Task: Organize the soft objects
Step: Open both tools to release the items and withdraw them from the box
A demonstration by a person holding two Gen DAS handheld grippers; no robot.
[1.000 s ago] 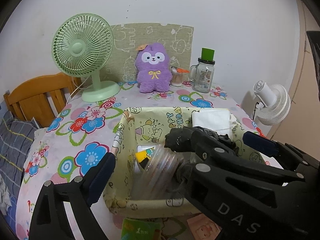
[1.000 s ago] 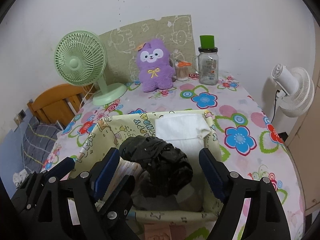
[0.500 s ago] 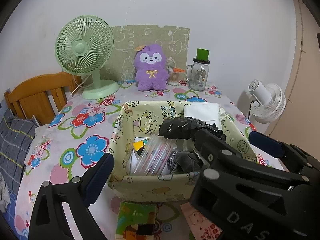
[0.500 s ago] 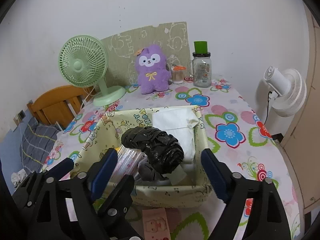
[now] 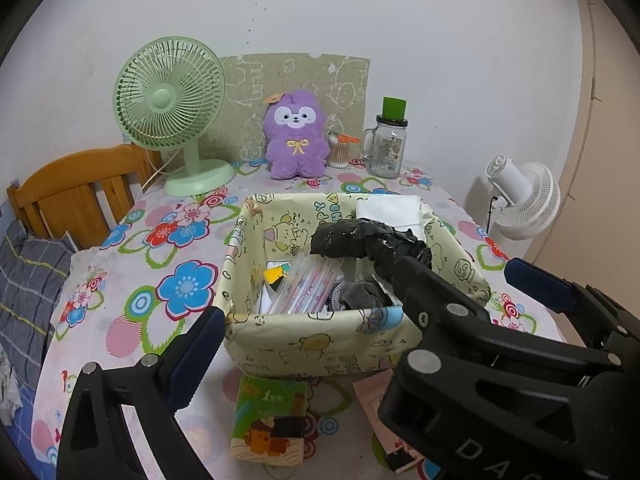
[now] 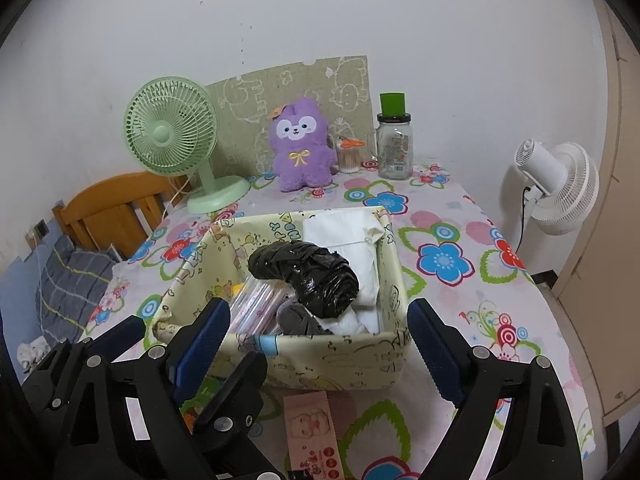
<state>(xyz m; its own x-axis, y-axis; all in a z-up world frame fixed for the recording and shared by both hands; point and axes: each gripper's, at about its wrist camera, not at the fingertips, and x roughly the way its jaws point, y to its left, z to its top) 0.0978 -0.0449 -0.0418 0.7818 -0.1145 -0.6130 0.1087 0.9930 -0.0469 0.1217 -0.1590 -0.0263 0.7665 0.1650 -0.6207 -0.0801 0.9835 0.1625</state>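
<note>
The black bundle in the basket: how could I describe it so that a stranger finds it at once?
Find the pale yellow cartoon-print fabric basket in the middle of the flowered table. Lying on top of its contents, beside the folded white cloth, is a crinkled black plastic bundle. It is the only black, shiny thing in the basket.

Both views near, facing basket (image 5: 304,344)

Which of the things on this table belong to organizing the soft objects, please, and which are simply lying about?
Belongs to the job:
fabric storage basket
black plastic bag bundle
white folded cloth
purple plush toy

Just lying about:
green desk fan
glass mason jar
cotton swab jar
white fan
</note>
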